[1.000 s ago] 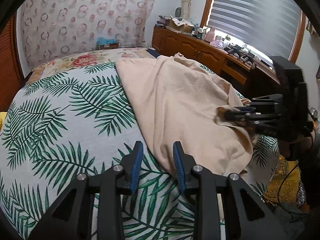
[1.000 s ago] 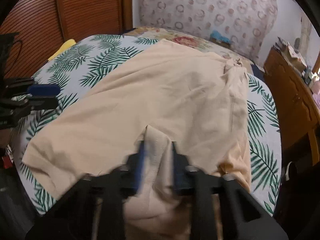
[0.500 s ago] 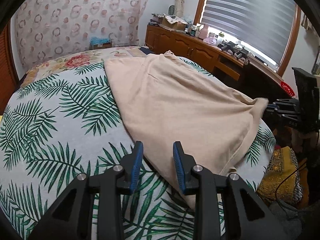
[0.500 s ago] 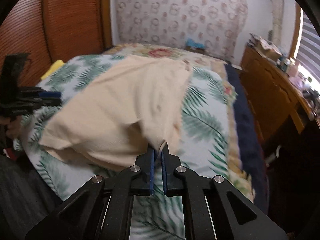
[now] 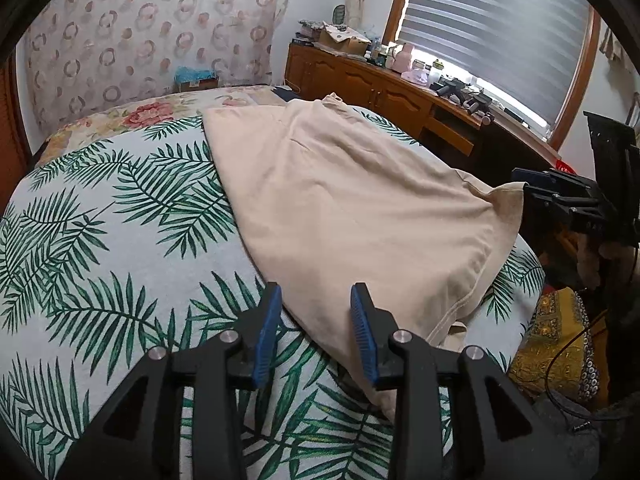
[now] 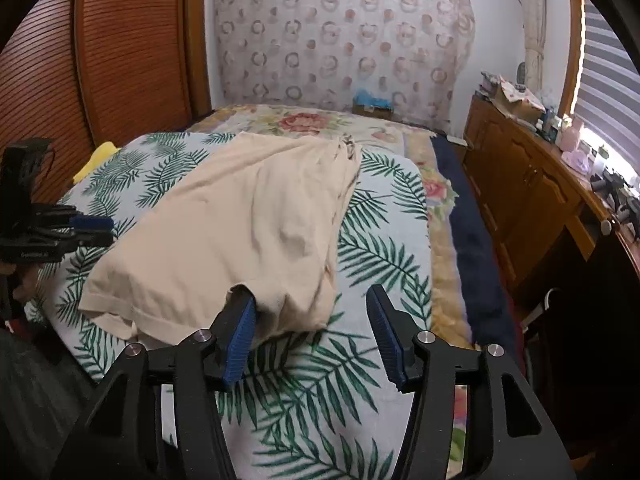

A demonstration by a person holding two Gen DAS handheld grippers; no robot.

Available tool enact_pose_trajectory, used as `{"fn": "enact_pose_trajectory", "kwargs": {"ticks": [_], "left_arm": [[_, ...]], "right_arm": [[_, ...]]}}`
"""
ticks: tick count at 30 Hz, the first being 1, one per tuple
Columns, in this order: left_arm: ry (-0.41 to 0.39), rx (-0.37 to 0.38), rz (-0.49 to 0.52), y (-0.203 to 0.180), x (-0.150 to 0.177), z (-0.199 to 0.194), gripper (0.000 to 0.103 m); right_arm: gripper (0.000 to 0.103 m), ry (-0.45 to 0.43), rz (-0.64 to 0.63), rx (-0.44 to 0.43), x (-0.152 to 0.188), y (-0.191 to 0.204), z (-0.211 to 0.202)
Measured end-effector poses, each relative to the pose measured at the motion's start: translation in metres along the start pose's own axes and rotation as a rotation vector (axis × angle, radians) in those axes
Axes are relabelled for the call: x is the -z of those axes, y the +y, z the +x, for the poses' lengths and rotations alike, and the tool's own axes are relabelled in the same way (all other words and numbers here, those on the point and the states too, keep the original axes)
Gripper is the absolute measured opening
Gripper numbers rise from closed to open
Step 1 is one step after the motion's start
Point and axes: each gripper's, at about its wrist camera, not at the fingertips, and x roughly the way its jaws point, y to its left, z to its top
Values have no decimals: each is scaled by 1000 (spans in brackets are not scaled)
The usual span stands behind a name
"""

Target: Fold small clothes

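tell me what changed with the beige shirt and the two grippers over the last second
The right gripper pulled a pinched fold of the beige shirt across toward its own side, spreading the shirt flatter. Its jaws have just opened and let go. The left gripper stayed low over the shirt's near edge, jaws opening slightly, holding nothing. The palm-print bedspread is unchanged.

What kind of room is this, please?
Most likely a bedroom in a home. A bed with a palm-leaf cover fills the middle, a wooden cabinet with clutter on top stands under a window blind, and a beige garment lies on the bed.
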Motion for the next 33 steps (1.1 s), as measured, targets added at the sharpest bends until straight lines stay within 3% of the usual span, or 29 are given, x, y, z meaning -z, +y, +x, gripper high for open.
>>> {"fn": "enact_pose_trajectory", "kwargs": {"ticks": [15,21,33], "left_arm": [[-2,-25,9,-4,0,-1,34],[12,-15,3,-4,4,0,34],[85,48,-16,-10,22,4,34]], "right_arm": [[58,-95,-20,20,-20,6,-43],[67,-33,-17,4,-12,9,-6],[67,97,92,-46,10,-2,70]]}}
